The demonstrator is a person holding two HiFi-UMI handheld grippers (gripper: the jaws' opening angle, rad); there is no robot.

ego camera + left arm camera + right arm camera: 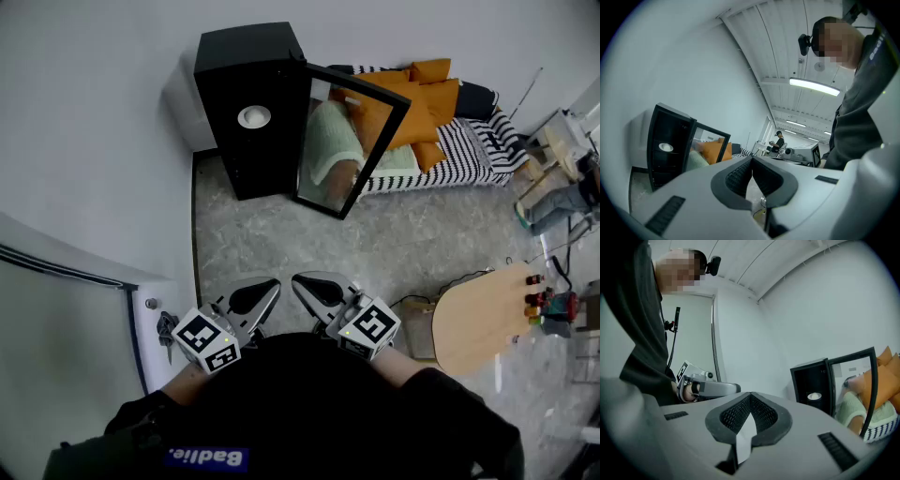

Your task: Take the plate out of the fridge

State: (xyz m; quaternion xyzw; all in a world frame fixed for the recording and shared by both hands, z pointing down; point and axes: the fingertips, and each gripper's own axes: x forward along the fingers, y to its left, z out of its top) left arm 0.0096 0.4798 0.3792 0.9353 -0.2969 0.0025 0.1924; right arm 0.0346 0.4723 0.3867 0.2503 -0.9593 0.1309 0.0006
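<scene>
The white plate [254,117] lay on a shelf inside the black fridge [247,49], which stood against the wall with its glass door [339,141] swung open. The left gripper [253,297] and the right gripper [322,291] were held side by side close to the person's body, well apart from the fridge, each with its fingers clenched together on nothing.

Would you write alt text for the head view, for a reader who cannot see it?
A small black fridge stands open against a white wall, with a white plate inside. Low in the frame, the left tongs and right tongs are held shut and empty, well short of it.
</scene>
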